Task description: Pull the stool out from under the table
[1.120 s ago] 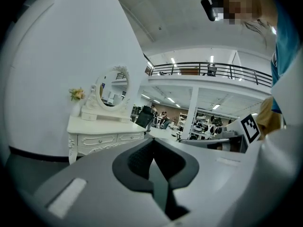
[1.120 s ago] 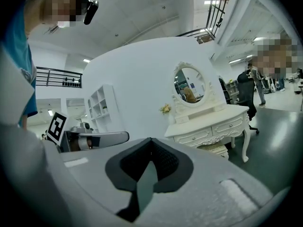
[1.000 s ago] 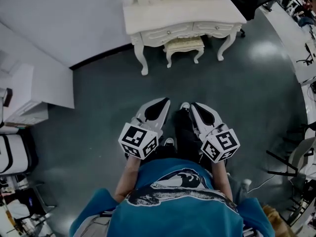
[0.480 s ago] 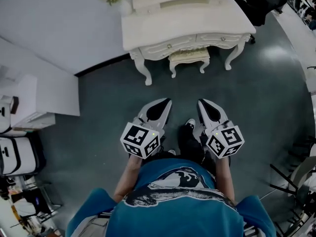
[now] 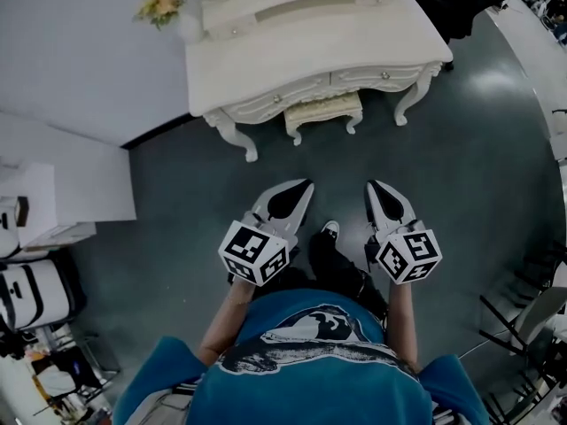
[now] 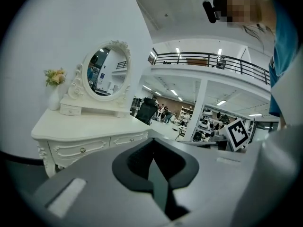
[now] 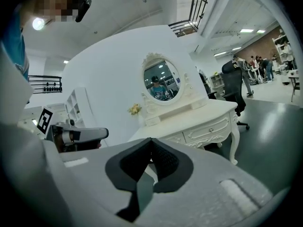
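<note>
Since the stool (image 5: 323,111) is still tucked under the table (image 5: 292,51), basically nothing of the task is done yet imo. It sits between the two front legs, right below the drawer front, w/ only the front edge of the seat and its front legs poking out in the head view. Neither gripper view shows it, the gripper bodies block the lower part of the scene.

What's left, as far as I can judge: close the gap across the bare floor (image 5: 461,166), get a grip on the seat edge or a leg, then drag it out toward the person. So pretty much everything.

Pose: left hand-held gripper (image 5: 299,186) and right hand-held gripper (image 5: 377,188) are both held out in front of the torso, side by side w/ a gap between them, marker cubes close to the body, tips aimed at the table and dipping just a bit. Both are well short of the stool, not touching anything.

Jaws on the left one (image 6: 152,156) are closed tight, nothing between them. Same for the right (image 7: 150,157), closed and empty, the table and its oval mirror (image 7: 163,84) showing beyond it. They'd prob need to open before any grab.
</note>
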Demonstrator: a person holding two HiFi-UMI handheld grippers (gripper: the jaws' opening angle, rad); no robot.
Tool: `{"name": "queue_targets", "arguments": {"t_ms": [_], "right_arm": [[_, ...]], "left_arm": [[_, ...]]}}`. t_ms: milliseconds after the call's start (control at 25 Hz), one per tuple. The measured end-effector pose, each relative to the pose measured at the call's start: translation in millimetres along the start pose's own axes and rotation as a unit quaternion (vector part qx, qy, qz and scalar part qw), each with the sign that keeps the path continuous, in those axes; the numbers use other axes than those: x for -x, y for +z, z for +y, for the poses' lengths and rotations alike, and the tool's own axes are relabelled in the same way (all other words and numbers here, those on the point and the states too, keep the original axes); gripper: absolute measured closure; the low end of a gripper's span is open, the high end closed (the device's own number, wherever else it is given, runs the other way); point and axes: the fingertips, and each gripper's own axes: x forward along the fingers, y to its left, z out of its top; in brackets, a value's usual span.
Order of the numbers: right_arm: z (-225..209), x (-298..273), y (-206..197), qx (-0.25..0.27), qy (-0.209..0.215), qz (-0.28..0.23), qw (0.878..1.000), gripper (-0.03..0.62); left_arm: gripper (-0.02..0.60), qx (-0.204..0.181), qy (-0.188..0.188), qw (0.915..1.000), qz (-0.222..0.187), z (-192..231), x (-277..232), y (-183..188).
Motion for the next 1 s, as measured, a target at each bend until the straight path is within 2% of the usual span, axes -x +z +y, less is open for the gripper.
{"name": "queue_targets", "arguments": {"t_ms": [280, 680, 880, 1000], "right_arm": [[-36, -23, -2, -0.011, 0.012, 0.019, 1.0, 0.591], [-42, -53, -41, -0.023, 0.046, 0.077, 0.996, 0.591], [-53, -64, -56, -0.013, 0.041, 0.097, 0.994, 0.591], [-72, -71, -64, -0.011, 0.027, 0.107, 0.994, 0.591]], "left_arm": [[0.569, -0.021, 0.03, 0.999, 0.026, 23, -26, -8], [0.568, -0.046, 0.045, 0.9946, 0.082, 56, -30, -39], [0.568, -0.027, 0.062, 0.9941, 0.085, 86, -37, -54], [0.568, -0.05, 0.083, 0.9924, 0.077, 113, -50, -60]]}}
